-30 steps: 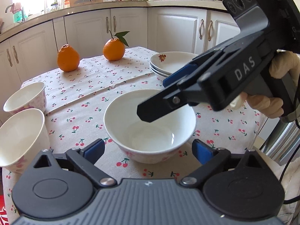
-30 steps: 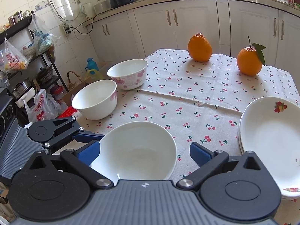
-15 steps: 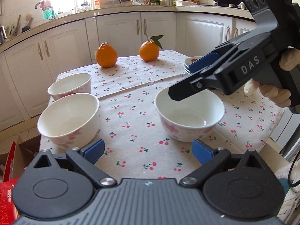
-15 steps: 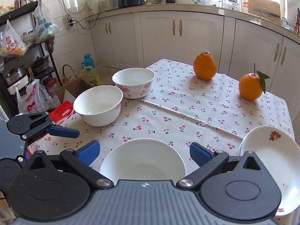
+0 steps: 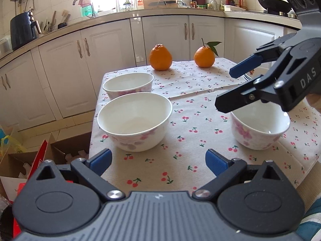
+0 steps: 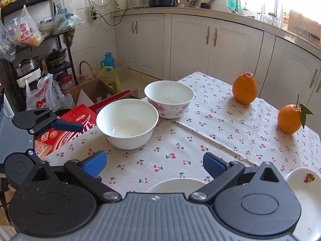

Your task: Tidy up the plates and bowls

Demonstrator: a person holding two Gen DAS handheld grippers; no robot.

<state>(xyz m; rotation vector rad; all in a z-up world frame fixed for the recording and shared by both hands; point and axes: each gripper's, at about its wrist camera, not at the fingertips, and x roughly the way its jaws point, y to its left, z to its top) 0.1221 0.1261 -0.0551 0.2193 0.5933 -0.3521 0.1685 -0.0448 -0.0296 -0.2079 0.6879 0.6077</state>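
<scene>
Three white bowls with pink flowers stand on the cherry-print tablecloth. In the left wrist view the near-left bowl (image 5: 134, 123) is just ahead of my open, empty left gripper (image 5: 158, 163), the far bowl (image 5: 128, 85) is behind it, and the third bowl (image 5: 259, 127) is at the right, under my right gripper (image 5: 230, 88). My right gripper (image 6: 153, 163) is open and empty, hovering above that bowl's rim (image 6: 176, 184). The plate stack (image 6: 304, 188) is at the lower right of the right wrist view, and my left gripper (image 6: 66, 134) is at the far left there.
Two oranges (image 5: 160, 57) (image 5: 204, 57) sit at the table's far edge. Cardboard boxes and a red box (image 6: 64, 128) are on the floor left of the table. White cabinets (image 5: 112, 64) stand behind, a cluttered shelf (image 6: 30, 46) at the left.
My left gripper has swung left, away from the right bowl and toward the two left bowls. My right gripper has pulled up and back over the right bowl. Both stay open.
</scene>
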